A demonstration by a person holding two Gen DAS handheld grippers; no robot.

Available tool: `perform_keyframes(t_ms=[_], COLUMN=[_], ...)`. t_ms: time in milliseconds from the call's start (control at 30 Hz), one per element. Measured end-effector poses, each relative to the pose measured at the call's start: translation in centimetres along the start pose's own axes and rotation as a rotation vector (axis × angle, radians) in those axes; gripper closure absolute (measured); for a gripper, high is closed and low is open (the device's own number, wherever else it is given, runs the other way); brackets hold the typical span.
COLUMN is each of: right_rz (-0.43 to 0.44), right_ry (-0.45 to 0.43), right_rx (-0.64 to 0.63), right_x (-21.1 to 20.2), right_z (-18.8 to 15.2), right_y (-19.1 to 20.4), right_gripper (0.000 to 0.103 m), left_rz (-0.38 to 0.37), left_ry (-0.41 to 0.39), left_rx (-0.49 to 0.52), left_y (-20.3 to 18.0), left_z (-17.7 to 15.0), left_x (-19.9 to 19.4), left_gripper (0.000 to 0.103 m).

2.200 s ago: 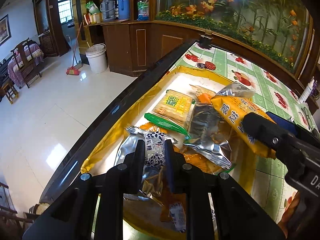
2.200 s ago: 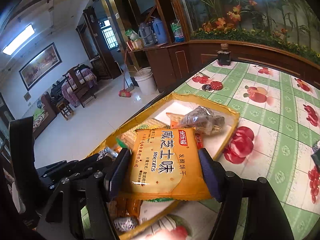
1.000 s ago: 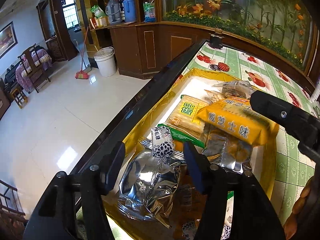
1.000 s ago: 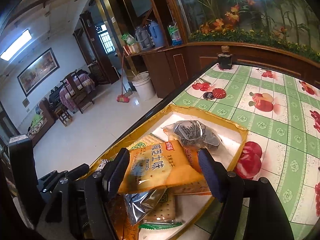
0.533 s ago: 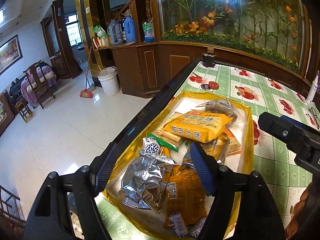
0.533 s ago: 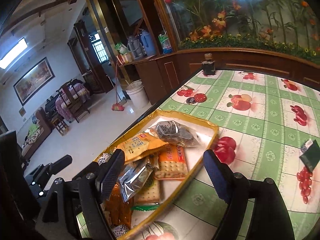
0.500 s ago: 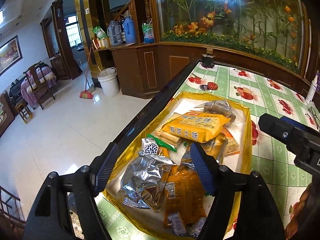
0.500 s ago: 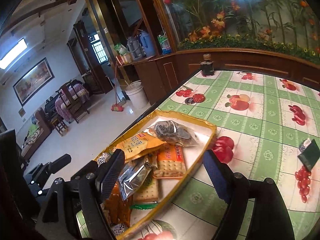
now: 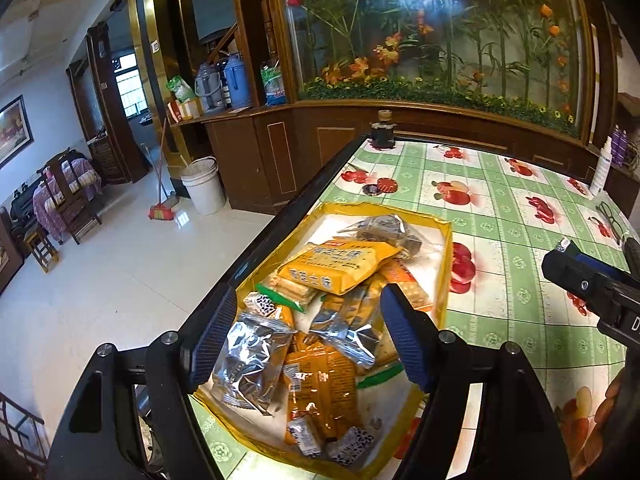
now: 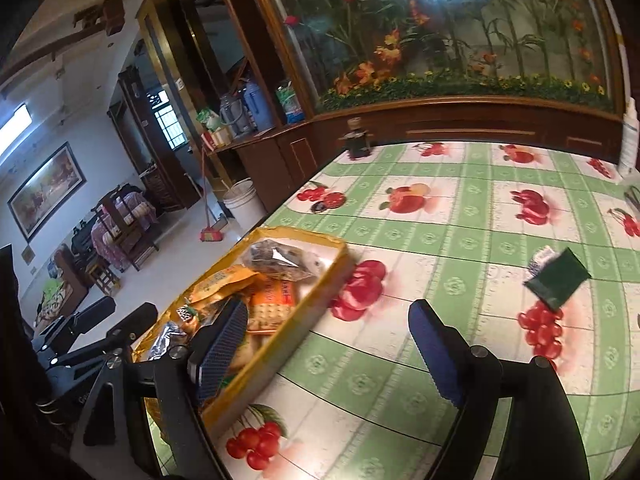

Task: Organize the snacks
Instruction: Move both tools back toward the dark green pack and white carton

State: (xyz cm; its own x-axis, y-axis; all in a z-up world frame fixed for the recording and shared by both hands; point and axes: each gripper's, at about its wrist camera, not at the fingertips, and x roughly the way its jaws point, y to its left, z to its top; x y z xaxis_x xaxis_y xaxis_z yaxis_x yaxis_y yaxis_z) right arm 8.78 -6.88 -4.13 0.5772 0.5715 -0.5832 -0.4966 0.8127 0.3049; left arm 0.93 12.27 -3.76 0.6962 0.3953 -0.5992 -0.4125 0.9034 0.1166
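Snacks (image 9: pixel 320 308) heaped in yellow tray (image 9: pixel 443 280) at table (image 9: pixel 516 240) edge. Left gripper (image 9: pixel 306 336) above tray, fingers apart, empty. Right gripper (image 10: pixel 326 354) beside tray, fingers just widened, empty.

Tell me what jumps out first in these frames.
A shallow yellow cardboard tray heaped with orange and silver snack packets sits at the table's edge, on a green-checked fruit-print tablecloth. Behind the table stands a big glass flower display. One dark green packet lies alone on the cloth.

The yellow biscuit pack (image 9: pixel 340 266) bears Chinese characters, seemingly 咸芝士味.
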Motion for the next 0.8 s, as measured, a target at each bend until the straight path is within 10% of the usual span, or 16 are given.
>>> perform_keyframes(t_ms=[800], right_rz=[-0.109], right_ry=[-0.024], right_rx=[0.152], right_x=[-5.3], right_z=[-3.0], right_y=[-9.1], right_gripper=[0.019], left_rz=[-0.052], left_ry=[-0.084], left_rx=[0.102], left_y=[-5.9], left_z=[0.3], left_x=[-4.1], left_gripper=[0.025])
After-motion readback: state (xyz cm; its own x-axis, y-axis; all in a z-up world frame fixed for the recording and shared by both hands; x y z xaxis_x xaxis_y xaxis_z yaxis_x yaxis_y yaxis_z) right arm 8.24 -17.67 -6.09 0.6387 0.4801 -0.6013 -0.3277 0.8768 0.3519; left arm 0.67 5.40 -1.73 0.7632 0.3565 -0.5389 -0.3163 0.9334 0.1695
